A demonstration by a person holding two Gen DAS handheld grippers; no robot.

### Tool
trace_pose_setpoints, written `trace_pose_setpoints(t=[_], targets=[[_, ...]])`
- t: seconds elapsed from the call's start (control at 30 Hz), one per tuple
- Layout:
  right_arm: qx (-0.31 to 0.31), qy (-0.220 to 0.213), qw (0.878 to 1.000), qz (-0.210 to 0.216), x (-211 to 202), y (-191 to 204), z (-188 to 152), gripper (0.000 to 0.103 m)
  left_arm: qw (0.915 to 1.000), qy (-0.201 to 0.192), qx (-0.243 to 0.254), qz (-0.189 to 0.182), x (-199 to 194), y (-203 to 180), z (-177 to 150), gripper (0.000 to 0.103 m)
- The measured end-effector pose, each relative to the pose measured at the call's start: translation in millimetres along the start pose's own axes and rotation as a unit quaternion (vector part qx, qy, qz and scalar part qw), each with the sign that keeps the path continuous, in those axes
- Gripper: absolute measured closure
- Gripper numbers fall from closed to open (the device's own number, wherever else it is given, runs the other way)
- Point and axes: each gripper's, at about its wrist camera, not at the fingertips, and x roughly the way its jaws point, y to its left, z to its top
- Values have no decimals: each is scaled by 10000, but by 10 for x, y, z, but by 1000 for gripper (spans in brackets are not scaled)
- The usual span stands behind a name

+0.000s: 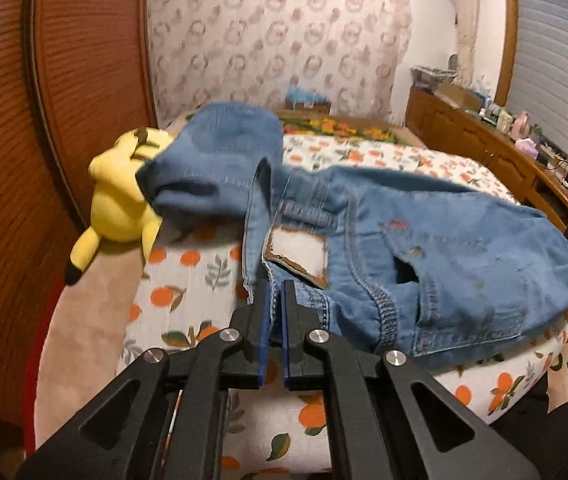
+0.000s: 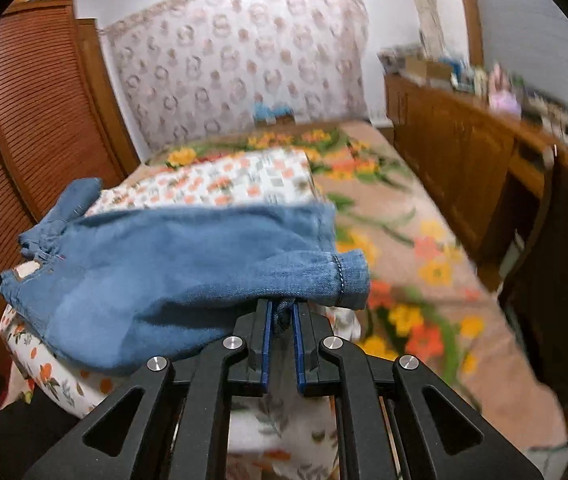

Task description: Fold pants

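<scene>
The bed (image 1: 188,280) with its orange-print cover carries the blue denim pants (image 1: 423,264), draped across it, one leg thrown up beside a yellow plush toy (image 1: 116,204); denim looks soft yet weighty, likely to sag between grips, so seams and hems hold best; left tool (image 1: 277,292) is clamped on the waistband edge; right tool (image 2: 282,312) is clamped on a hem

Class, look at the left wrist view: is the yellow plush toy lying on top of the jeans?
No. The yellow plush toy lies at the bed's edge beside the jeans, whose raised leg partly covers it.
</scene>
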Motion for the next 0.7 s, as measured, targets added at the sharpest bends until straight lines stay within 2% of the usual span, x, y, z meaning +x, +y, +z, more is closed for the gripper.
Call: trace_pose_setpoints(t=[0.07,0.13,0.17,0.23,0.27,0.3,0.33,0.4,0.5,0.7], targets=[[89,56,9999,31,72,-34,-2,94,10000,3,52,65,9,-41,0,92],[118,66,9999,28,108,-53,60,93,10000,-45,73,12,-10,-75,8,76],[134,60,9999,29,113,-56,85,91,9999,-72,76,-32,-22,-94,20,73],[155,33,9999,45,101,-68,112,90,9998,-121,97,-91,-37,-115,35,57],[151,14,9999,46,68,-45,100,89,9996,-161,120,-175,-50,-150,50,56],[145,7,9999,30,60,-40,111,87,9995,-163,141,-227,-55,-177,77,50],[143,2,9999,15,35,-52,82,87,9993,-173,172,-270,-56,-212,94,37],[151,-36,9999,9,-24,-55,4,83,9987,-241,216,-386,-64,-295,129,23],[163,-108,9998,79,-154,-53,-157,82,9977,-265,322,-536,-48,-436,182,22],[107,-190,9997,78,-226,-46,-227,78,9956,-373,443,-742,-11,-690,251,22]])
